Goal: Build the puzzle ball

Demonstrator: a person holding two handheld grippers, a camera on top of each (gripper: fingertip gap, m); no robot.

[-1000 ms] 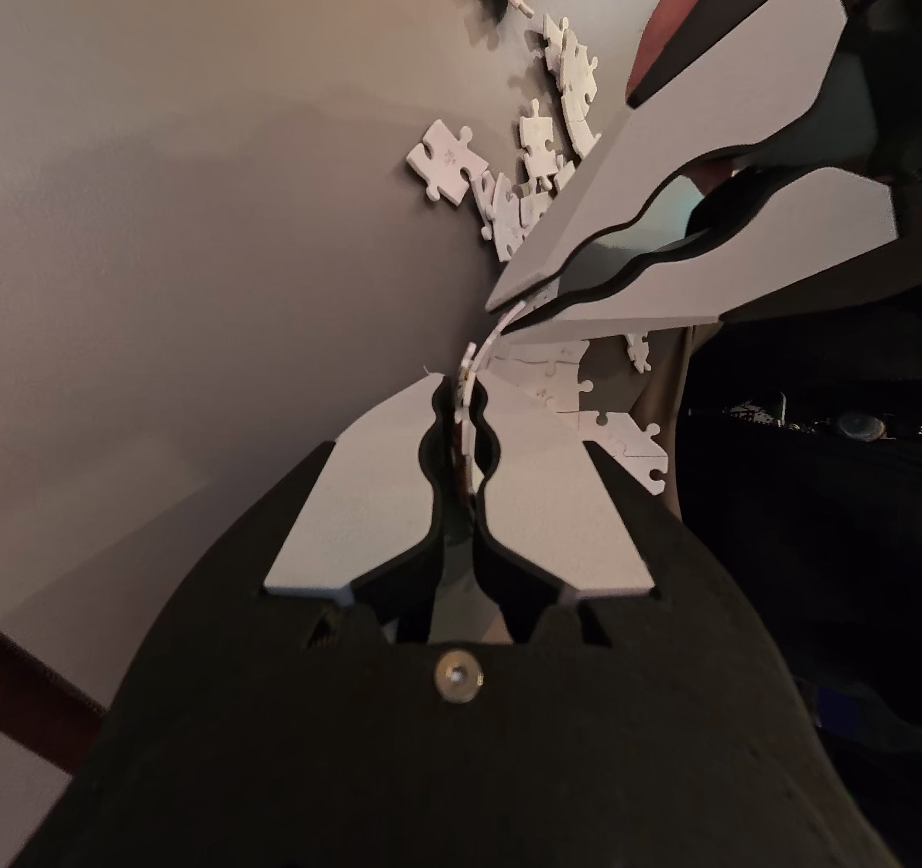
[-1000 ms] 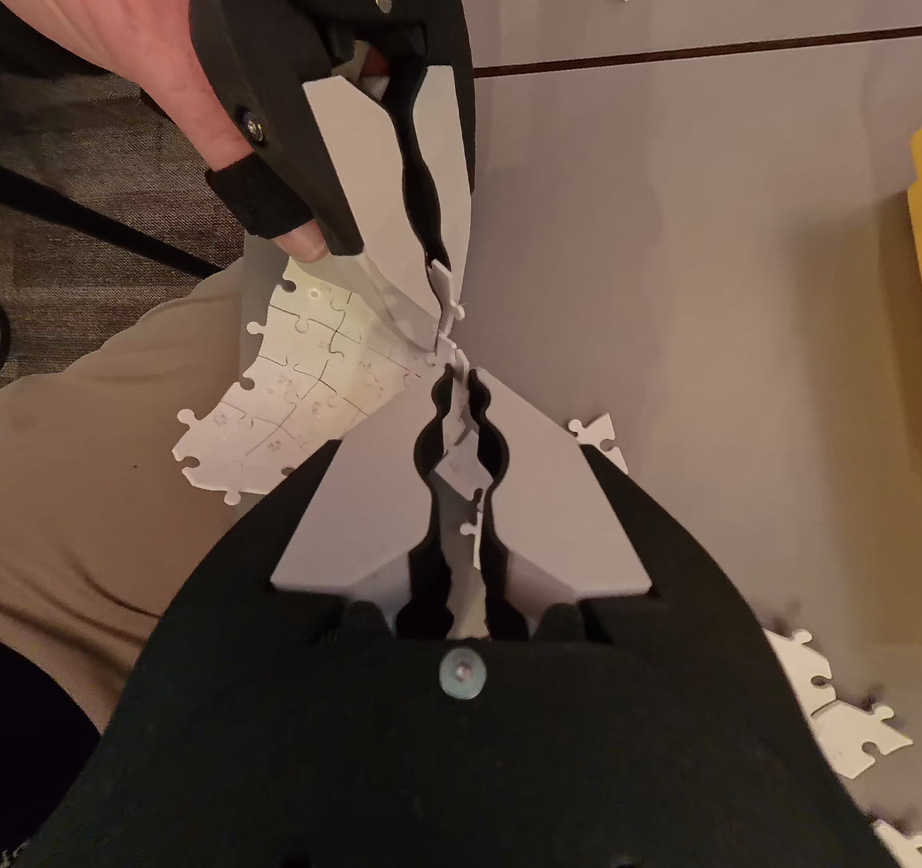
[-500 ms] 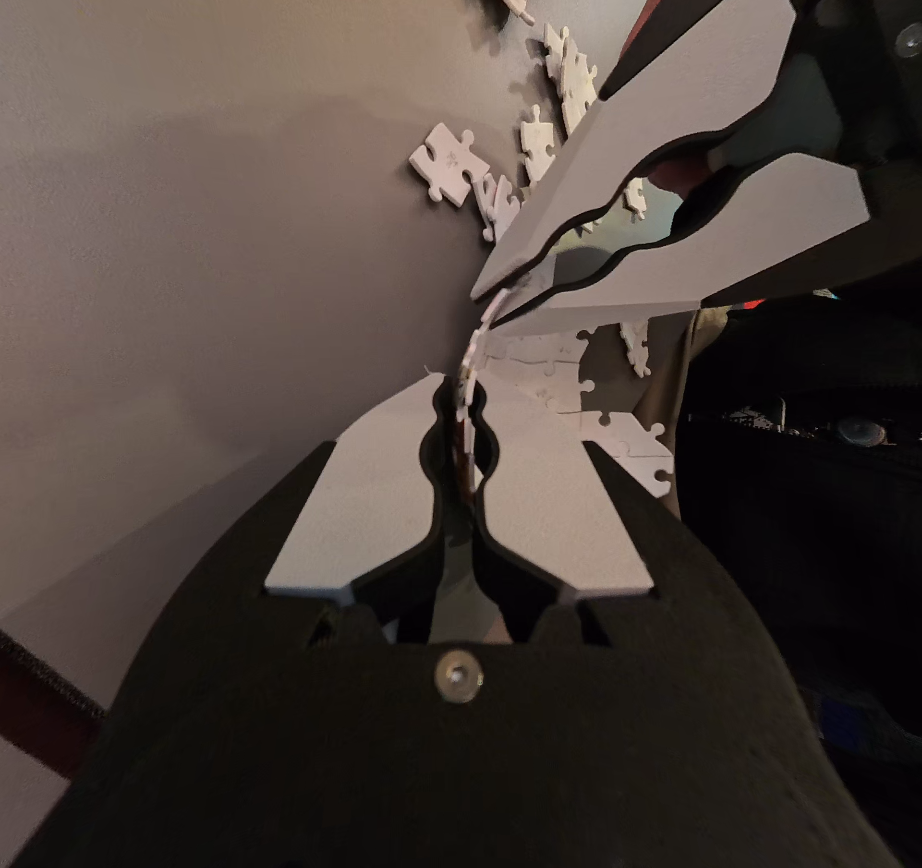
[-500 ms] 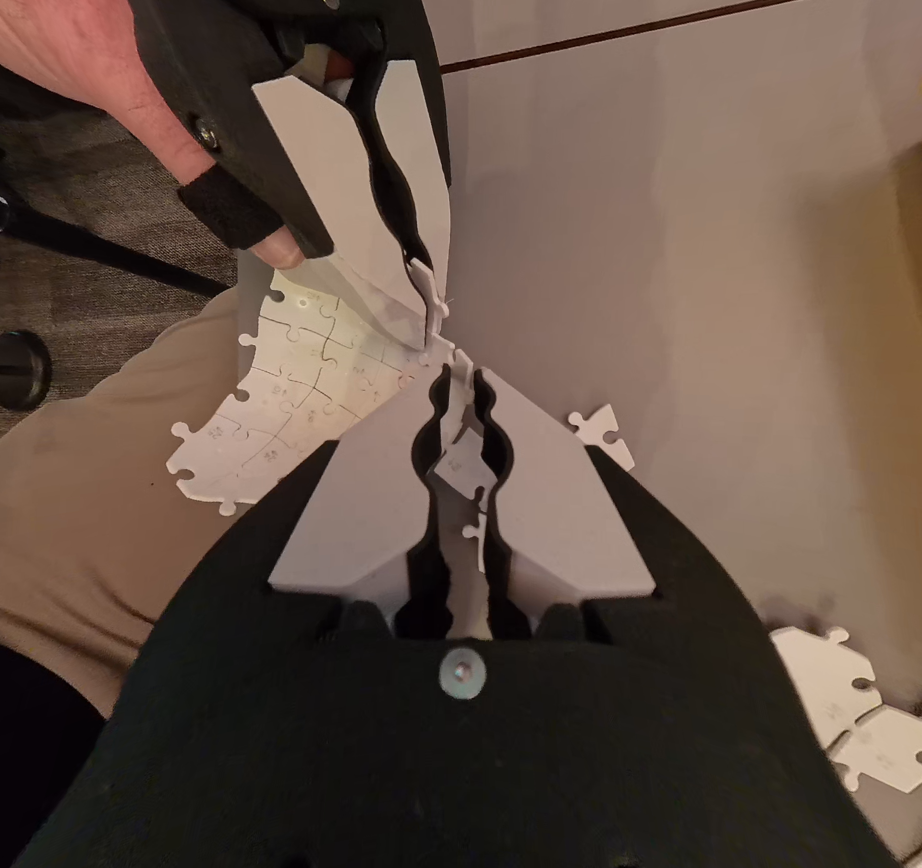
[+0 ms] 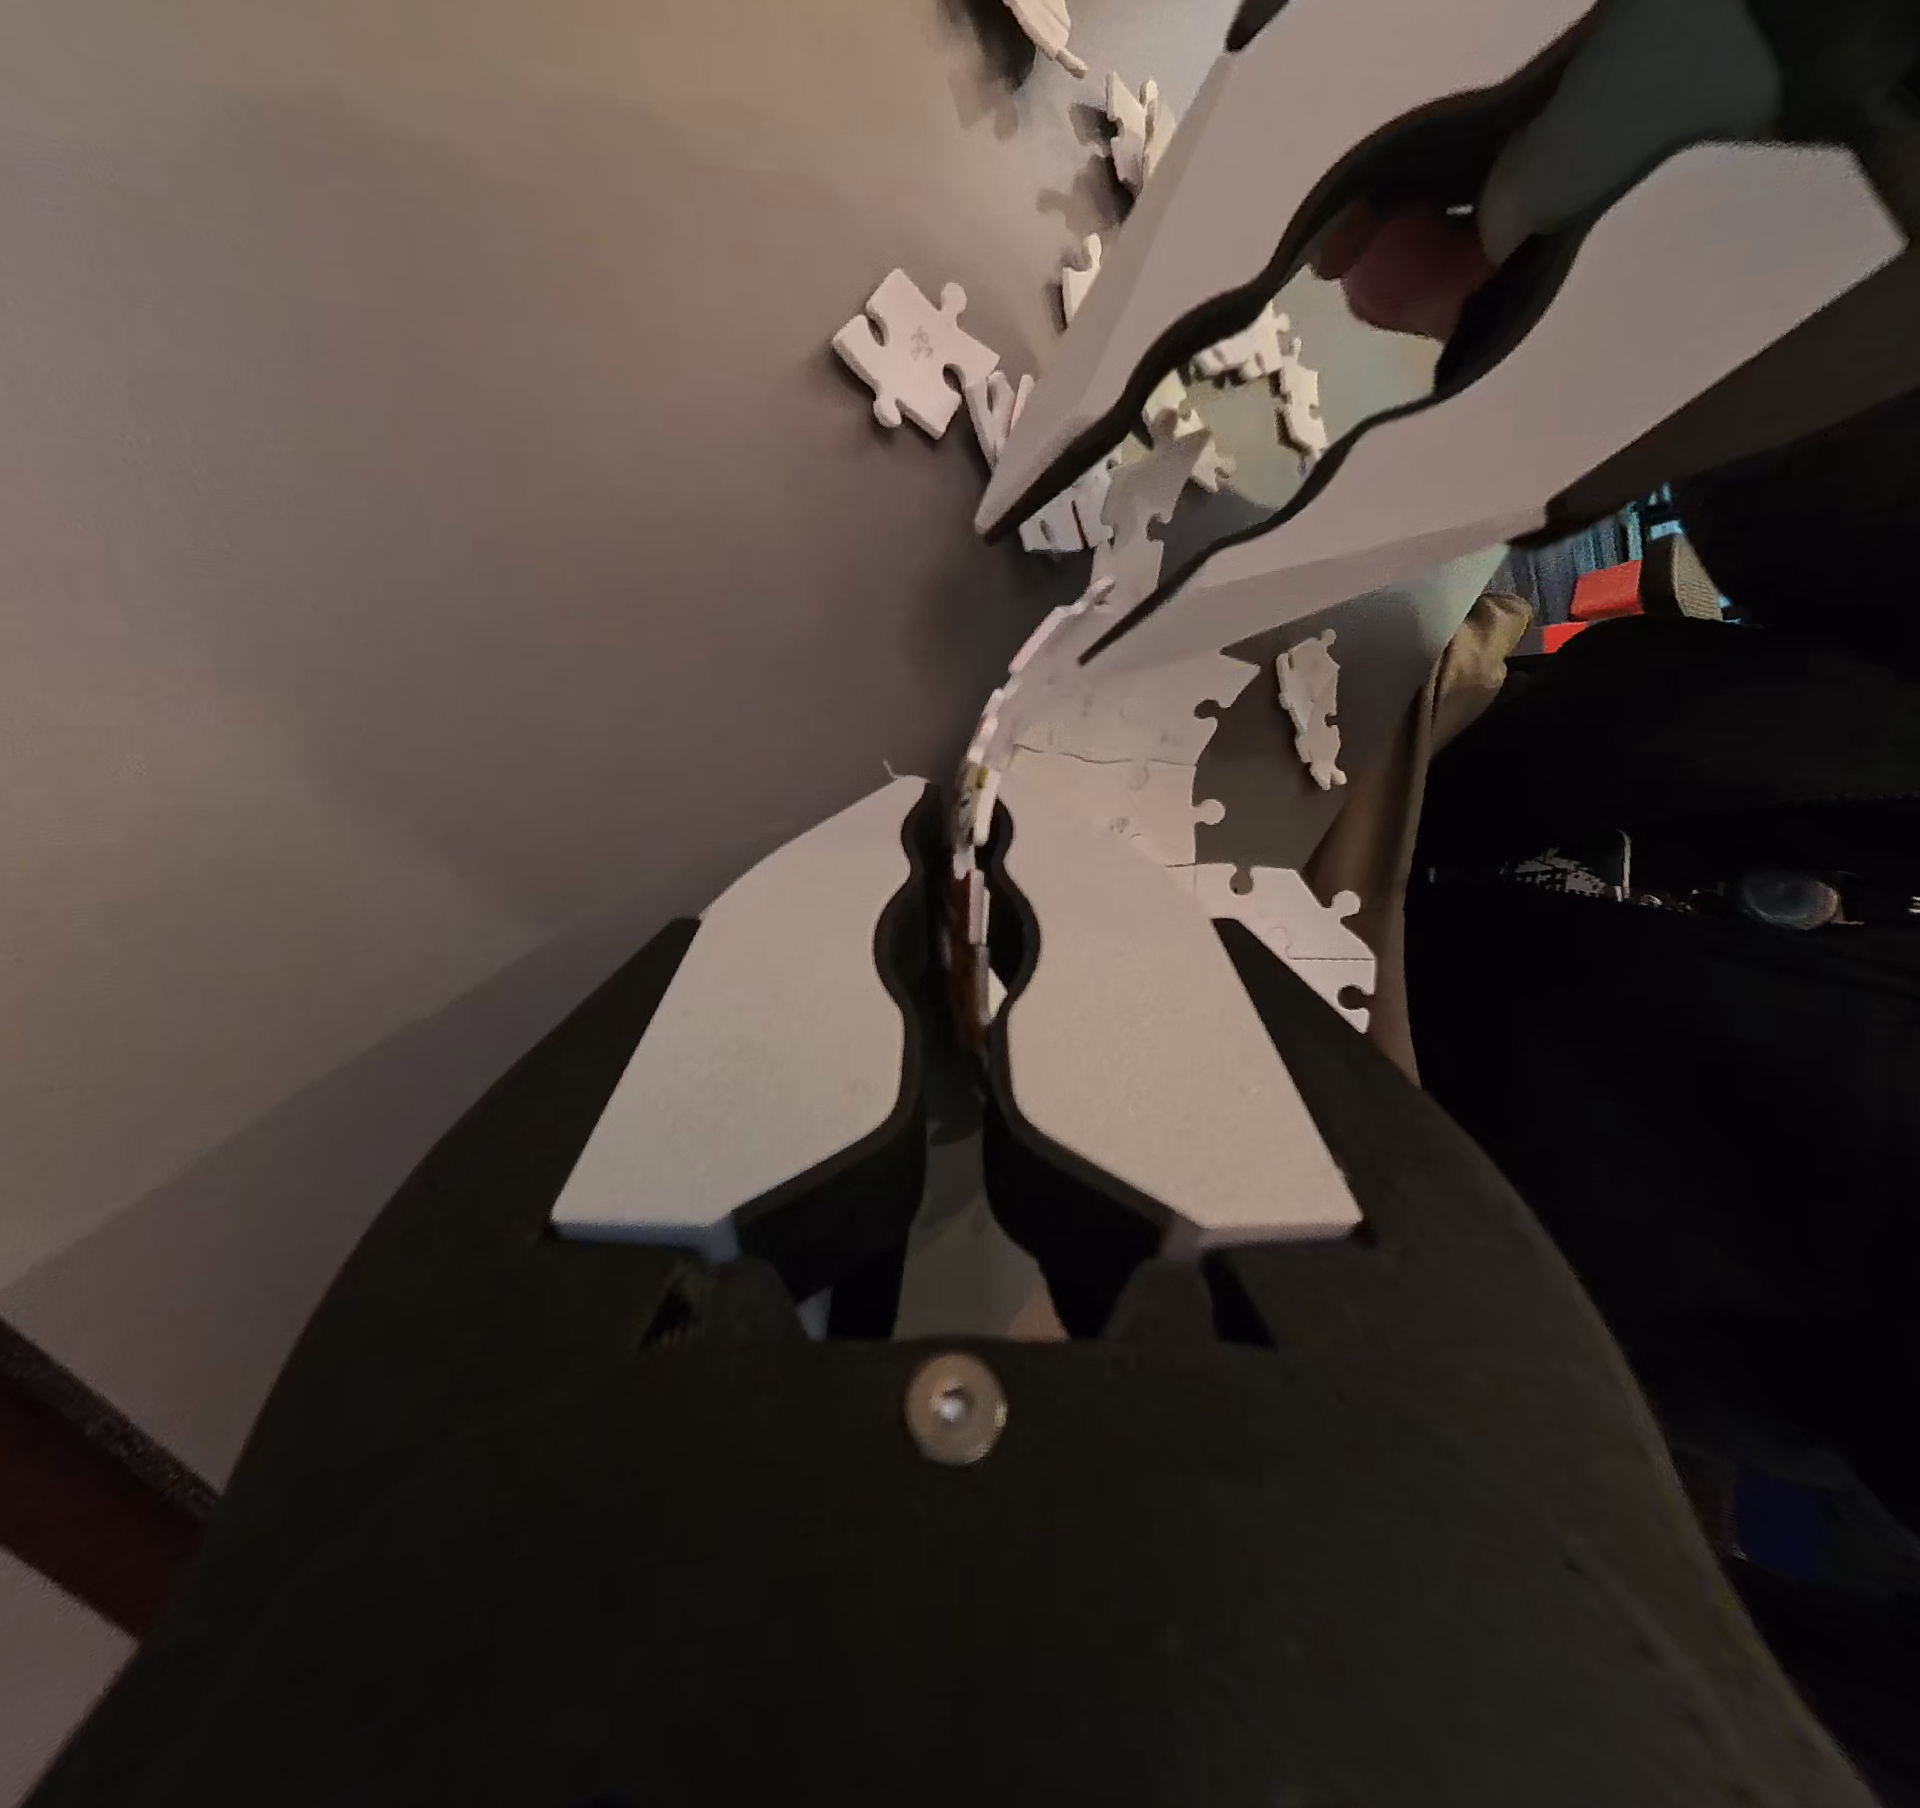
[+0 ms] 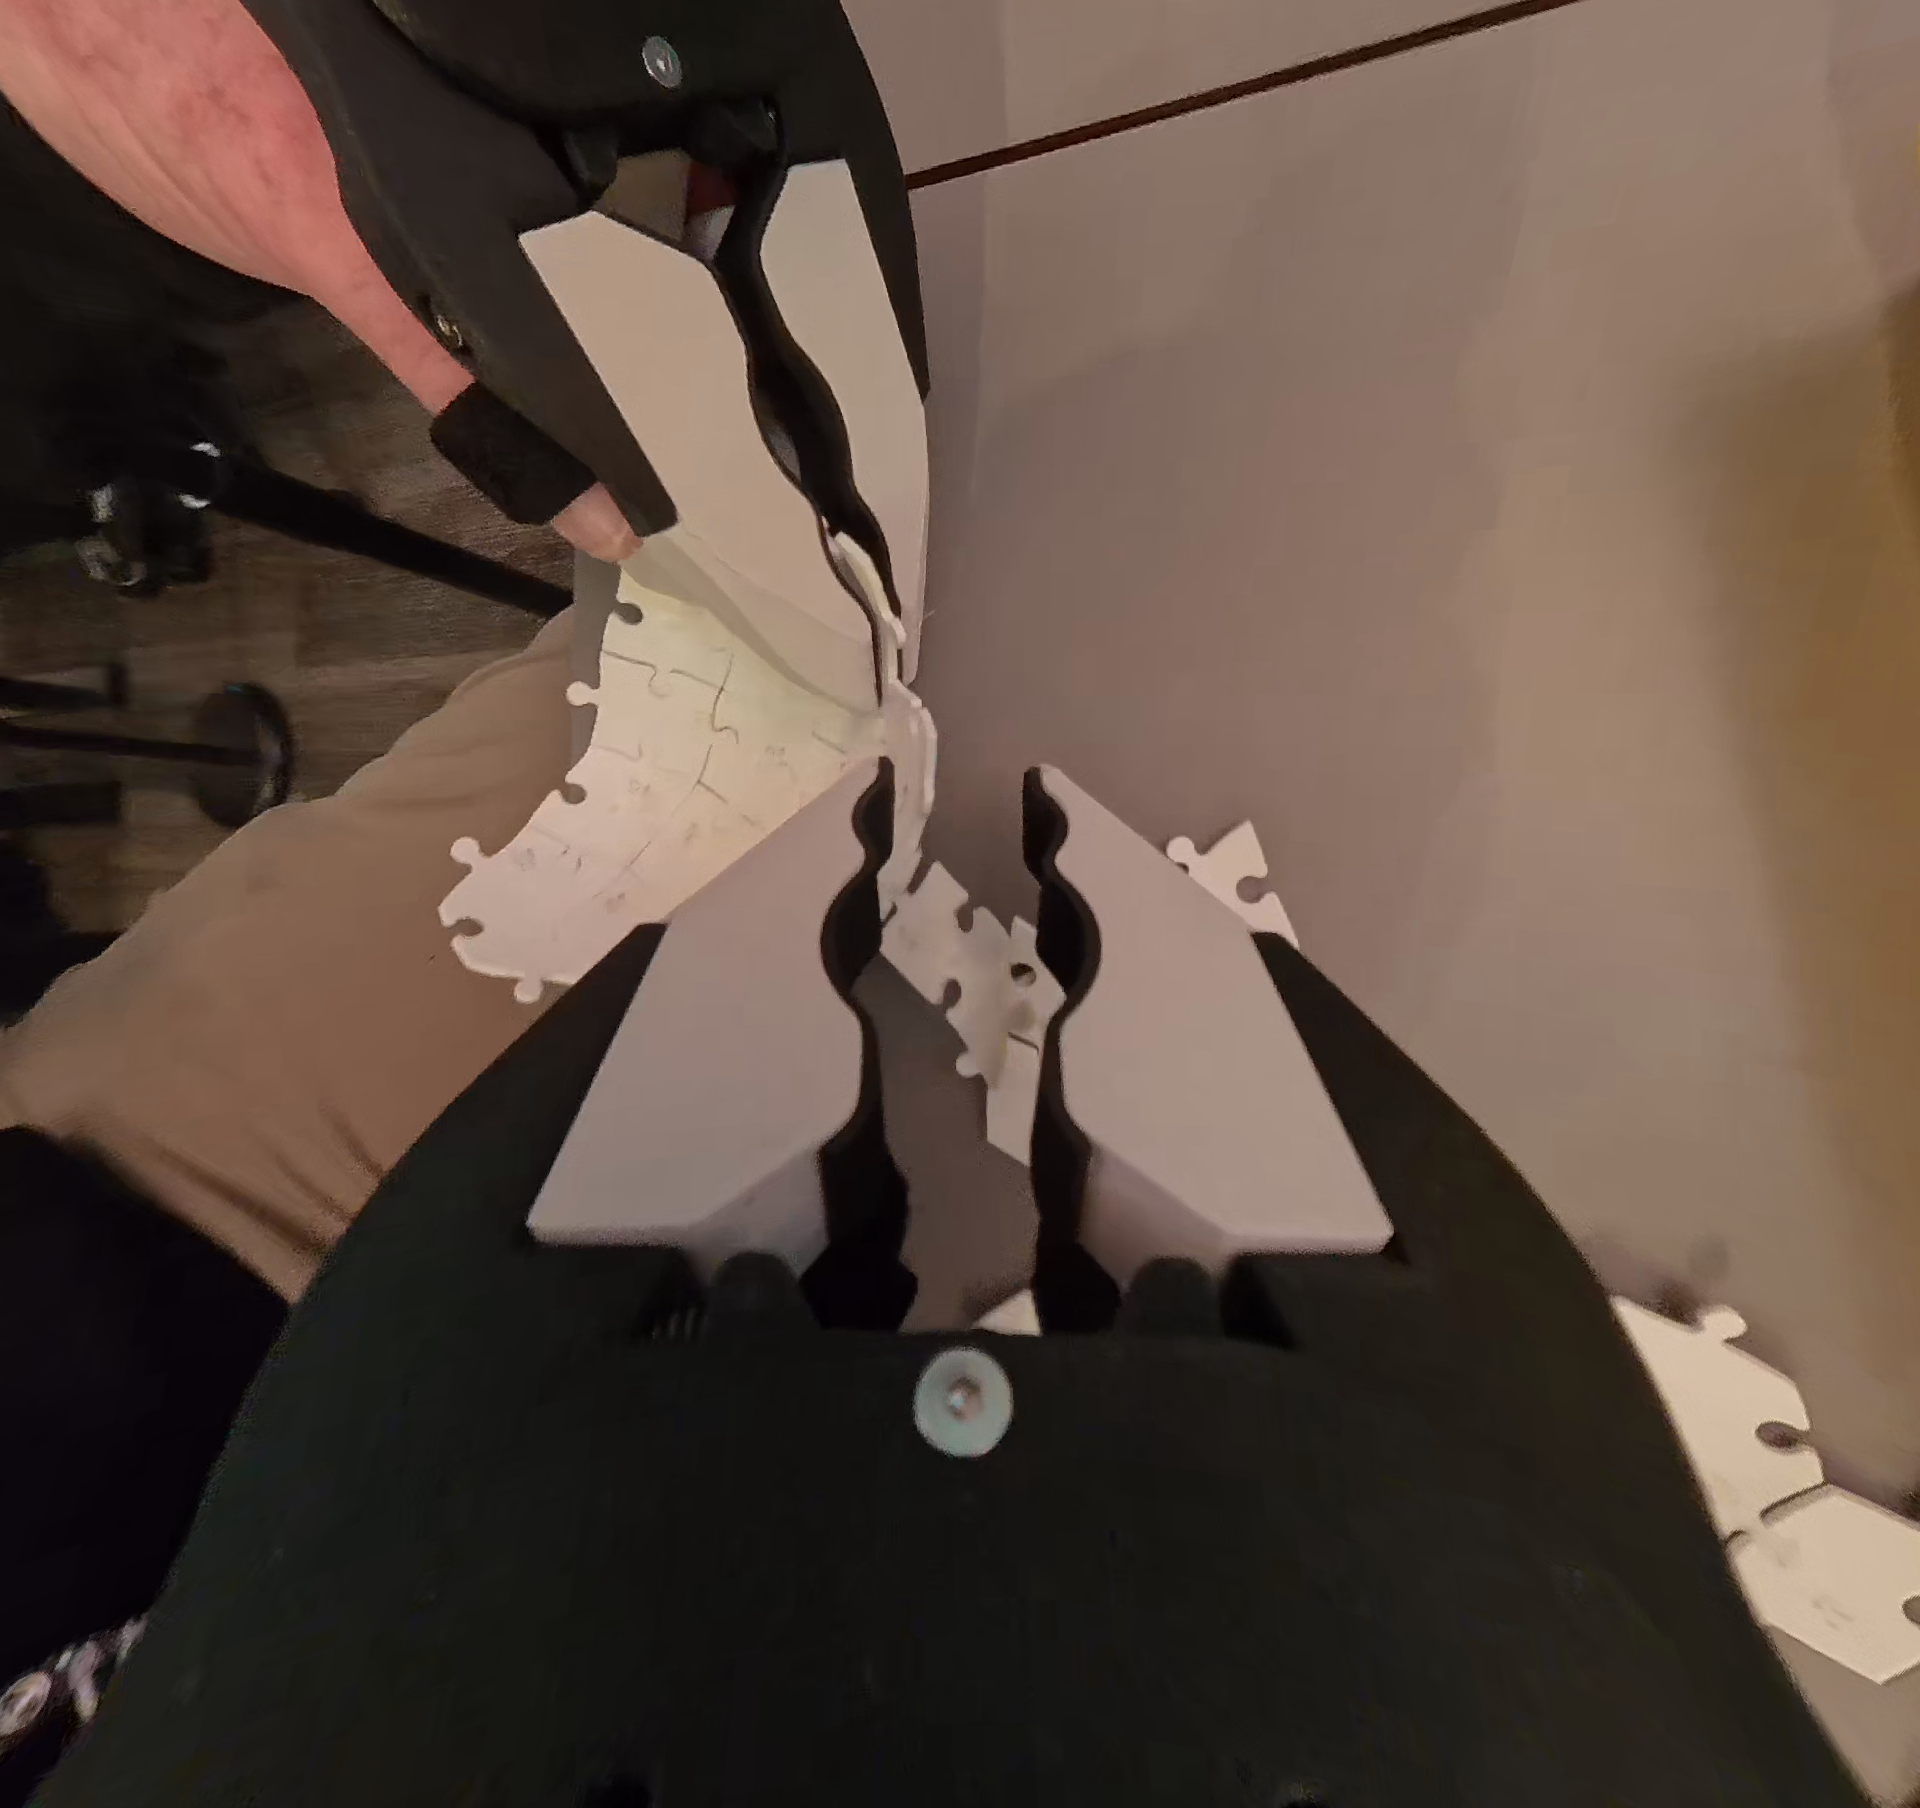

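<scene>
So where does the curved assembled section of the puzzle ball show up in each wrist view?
Left wrist view: the assembled section curves up from the left gripper, centre-right.
Right wrist view: it fans out left of centre, under the left gripper.
Shared landmark: the open right gripper.

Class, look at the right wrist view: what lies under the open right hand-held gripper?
Between the right hand-held gripper's fingers, loose white puzzle pieces lie on the grey table. The gripper's black body hides whatever lies beneath it.

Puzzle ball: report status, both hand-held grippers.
Left hand-held gripper shut on curved puzzle section. Right hand-held gripper open, beside the section's edge. Loose pieces scattered on table; nothing blocking.
</scene>
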